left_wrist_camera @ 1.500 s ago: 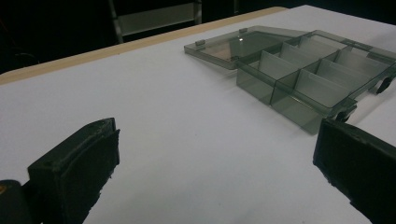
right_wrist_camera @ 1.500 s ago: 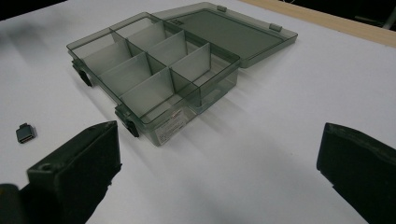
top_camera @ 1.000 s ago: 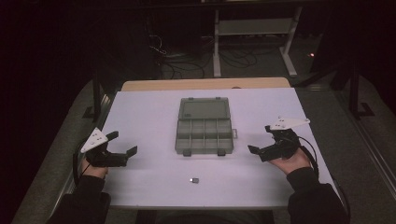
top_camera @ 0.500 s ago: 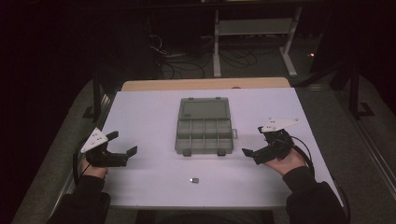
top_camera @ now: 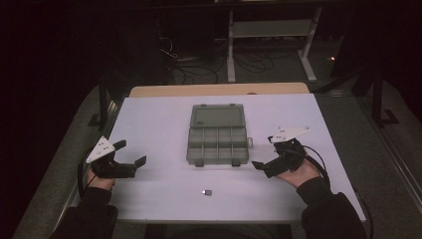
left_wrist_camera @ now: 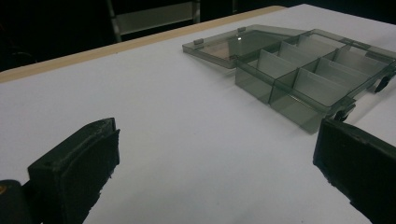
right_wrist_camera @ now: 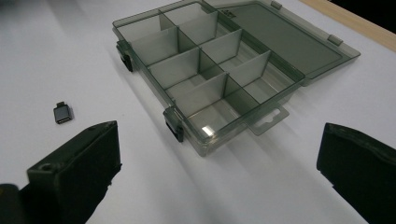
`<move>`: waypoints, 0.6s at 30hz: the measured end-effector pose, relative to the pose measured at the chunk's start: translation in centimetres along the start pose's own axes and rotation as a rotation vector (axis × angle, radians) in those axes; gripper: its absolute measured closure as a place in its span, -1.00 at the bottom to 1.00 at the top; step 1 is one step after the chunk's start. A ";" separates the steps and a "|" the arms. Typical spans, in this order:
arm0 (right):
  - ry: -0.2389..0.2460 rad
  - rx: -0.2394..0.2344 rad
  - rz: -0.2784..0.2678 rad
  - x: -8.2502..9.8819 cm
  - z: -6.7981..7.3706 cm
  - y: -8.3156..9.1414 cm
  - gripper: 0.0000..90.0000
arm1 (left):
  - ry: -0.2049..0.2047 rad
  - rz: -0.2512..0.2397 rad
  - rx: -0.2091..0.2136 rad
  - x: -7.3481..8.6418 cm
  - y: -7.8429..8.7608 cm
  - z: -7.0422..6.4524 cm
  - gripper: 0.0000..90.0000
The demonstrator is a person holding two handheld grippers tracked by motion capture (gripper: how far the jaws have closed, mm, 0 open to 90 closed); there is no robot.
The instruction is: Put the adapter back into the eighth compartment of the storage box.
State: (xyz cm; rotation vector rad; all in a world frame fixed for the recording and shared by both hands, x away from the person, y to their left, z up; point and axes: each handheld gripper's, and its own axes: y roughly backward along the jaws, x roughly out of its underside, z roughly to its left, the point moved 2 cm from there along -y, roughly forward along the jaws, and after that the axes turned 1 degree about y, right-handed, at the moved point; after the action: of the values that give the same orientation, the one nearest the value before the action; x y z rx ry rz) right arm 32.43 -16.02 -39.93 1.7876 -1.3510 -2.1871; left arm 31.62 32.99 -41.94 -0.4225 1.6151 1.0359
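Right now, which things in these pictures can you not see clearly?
- Small adapter: too small in the high view to read its connector type.
- Box: its right end is cut off by the left gripper view's edge.
- Right gripper: its fingers look dark and blurred in the high view.

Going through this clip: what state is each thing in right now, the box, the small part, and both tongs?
Organizer box: open, lid laid flat behind it, compartments empty.
Small adapter: lying loose on the table, outside the box, untouched.
Left tongs: open, holding nothing, left of the box.
Right tongs: open, holding nothing, beside the box's near right corner.
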 end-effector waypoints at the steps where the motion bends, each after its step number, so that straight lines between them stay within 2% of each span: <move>1: 0.007 -0.001 0.001 -0.1 0.1 -0.1 -1.00 | 0.000 0.000 0.000 0.0 0.0 0.0 -1.00; 6: 0.015 -0.011 0.006 -0.3 0.4 -0.4 -1.00 | -0.001 0.001 0.000 0.0 0.0 0.0 -1.00; 18: 0.074 -0.048 0.040 -1.5 2.1 -2.0 -1.00 | -0.002 0.001 0.002 0.0 0.0 0.0 -1.00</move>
State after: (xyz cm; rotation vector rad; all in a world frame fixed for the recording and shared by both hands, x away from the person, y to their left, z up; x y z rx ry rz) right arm 32.22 -12.77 -39.97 1.7899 -1.2960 -2.0934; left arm 31.61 32.95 -41.95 -0.4187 1.6144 1.0349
